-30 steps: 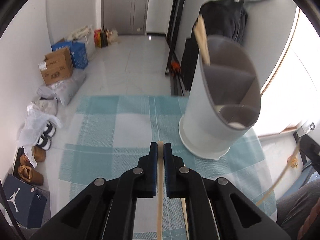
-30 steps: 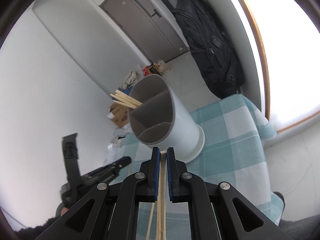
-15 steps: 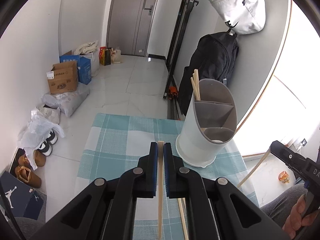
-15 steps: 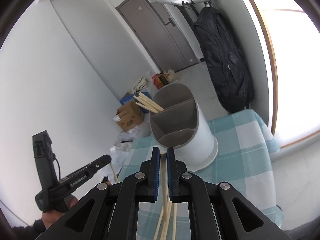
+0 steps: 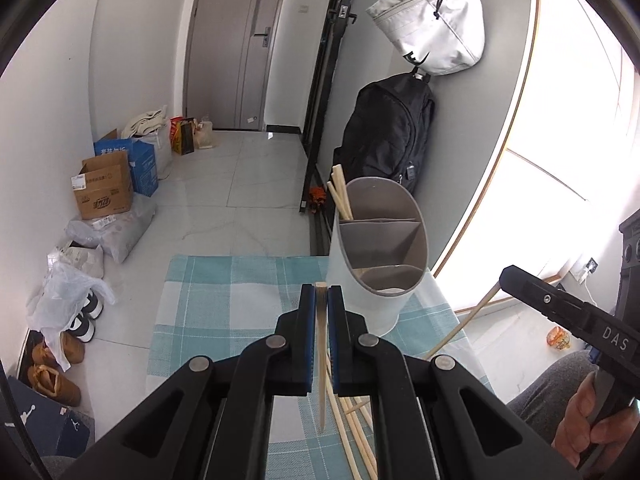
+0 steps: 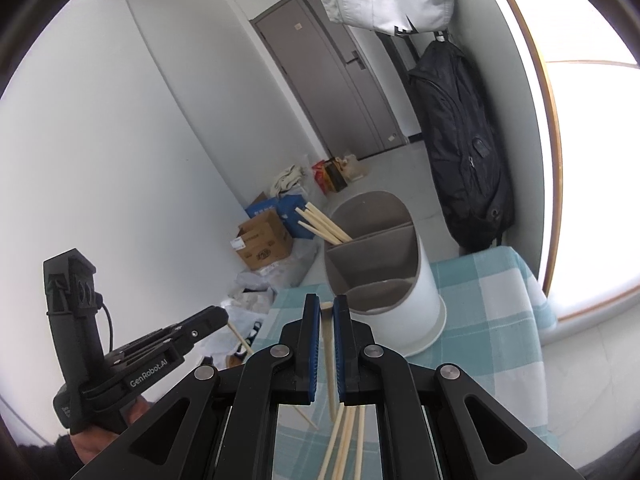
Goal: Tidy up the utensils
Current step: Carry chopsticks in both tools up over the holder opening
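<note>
With each gripper clamped on one chopstick, left gripper (image 5: 321,292) and right gripper (image 6: 327,307), above the spare chopsticks (image 6: 344,436) on the checked worktop (image 5: 224,300), we judge transfer under way: next, tip both into the utensil holder (image 5: 376,256).

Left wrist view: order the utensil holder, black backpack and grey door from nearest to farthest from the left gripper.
1. Utensil holder, just ahead and right of the left gripper, on the checked cloth.
2. Black backpack, hanging behind it on the right.
3. Grey door, far end.

Right gripper (image 6: 327,312) tight around 1 chopstick (image 6: 329,364), divided white holder (image 6: 384,276) just beyond on checked cloth (image 6: 492,320).
</note>
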A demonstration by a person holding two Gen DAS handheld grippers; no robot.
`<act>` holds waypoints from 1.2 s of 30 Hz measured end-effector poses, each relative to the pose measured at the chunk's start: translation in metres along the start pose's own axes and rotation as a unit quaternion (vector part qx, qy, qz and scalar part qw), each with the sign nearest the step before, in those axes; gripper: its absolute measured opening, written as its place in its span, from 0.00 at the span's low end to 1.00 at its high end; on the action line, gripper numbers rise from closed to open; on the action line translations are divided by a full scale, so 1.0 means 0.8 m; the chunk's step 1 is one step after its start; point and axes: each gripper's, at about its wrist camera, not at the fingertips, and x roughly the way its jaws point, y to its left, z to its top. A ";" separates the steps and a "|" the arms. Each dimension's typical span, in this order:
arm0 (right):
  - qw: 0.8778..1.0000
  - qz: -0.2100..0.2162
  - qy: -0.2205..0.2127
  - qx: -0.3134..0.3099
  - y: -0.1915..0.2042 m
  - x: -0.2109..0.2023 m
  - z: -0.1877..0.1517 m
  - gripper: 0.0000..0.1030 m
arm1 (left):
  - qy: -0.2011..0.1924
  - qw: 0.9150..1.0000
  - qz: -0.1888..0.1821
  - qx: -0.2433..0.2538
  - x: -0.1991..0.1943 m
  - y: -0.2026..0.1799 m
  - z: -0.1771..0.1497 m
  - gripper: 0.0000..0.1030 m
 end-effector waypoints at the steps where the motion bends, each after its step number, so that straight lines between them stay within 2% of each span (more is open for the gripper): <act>1: 1.000 0.000 -0.001 -0.001 0.001 -0.001 0.001 0.06 | -0.002 1.000 -0.002 0.001 -0.001 -0.001 0.002 0.02; 8: 1.000 0.003 -0.014 -0.006 -0.001 -0.011 0.017 0.06 | -0.007 0.999 -0.035 0.015 -0.013 -0.018 0.022 0.02; 14: 1.000 0.007 -0.028 -0.012 -0.004 -0.026 0.050 0.06 | -0.012 0.998 -0.045 0.033 -0.018 -0.038 0.048 0.02; 21: 0.999 0.006 -0.041 -0.021 -0.002 -0.037 0.108 0.06 | -0.021 0.998 -0.066 0.012 -0.019 -0.048 0.090 0.02; 26: 0.998 0.001 -0.053 -0.039 0.004 -0.037 0.156 0.06 | -0.034 0.997 -0.067 0.010 -0.017 -0.051 0.127 0.02; 31: 0.997 -0.008 -0.059 -0.057 0.008 -0.024 0.199 0.06 | -0.046 0.996 -0.072 -0.002 -0.012 -0.045 0.166 0.02; 36: 0.996 -0.016 -0.055 -0.066 0.009 -0.003 0.230 0.06 | -0.064 0.995 -0.071 -0.003 -0.003 -0.045 0.188 0.02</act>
